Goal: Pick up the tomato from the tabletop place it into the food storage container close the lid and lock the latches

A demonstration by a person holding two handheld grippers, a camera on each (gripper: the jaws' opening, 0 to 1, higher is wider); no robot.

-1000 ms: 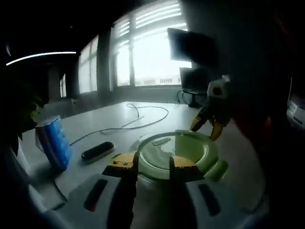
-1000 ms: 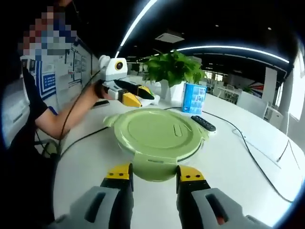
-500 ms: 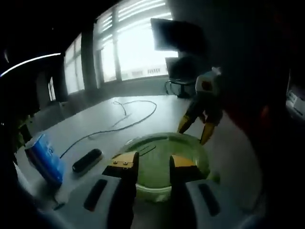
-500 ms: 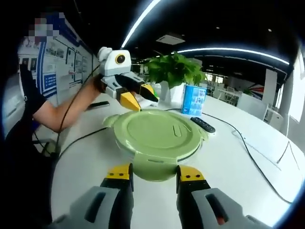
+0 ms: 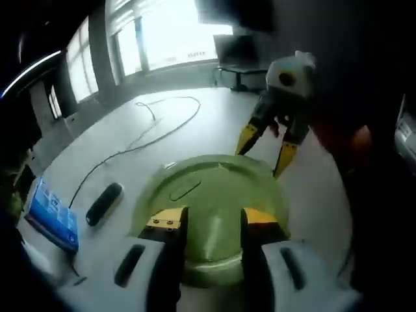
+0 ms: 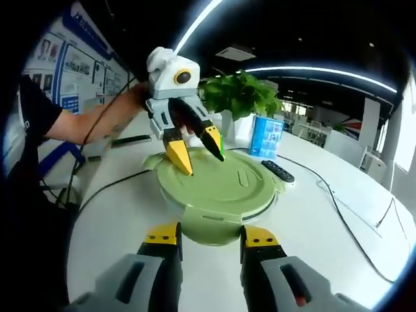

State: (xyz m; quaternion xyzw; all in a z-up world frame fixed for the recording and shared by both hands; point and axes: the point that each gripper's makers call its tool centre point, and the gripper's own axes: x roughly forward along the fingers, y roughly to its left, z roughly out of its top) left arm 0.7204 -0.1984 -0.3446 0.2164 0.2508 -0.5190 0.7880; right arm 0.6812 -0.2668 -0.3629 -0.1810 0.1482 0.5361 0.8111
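My left gripper hangs over the green container lid, its 2 jaws spread and gripping nothing. My right gripper sits low by the container's near edge, jaws also apart. I can't see the tomato

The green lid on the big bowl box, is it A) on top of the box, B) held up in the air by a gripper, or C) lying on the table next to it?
A, the green lid sits flat on top of the container, covering it.
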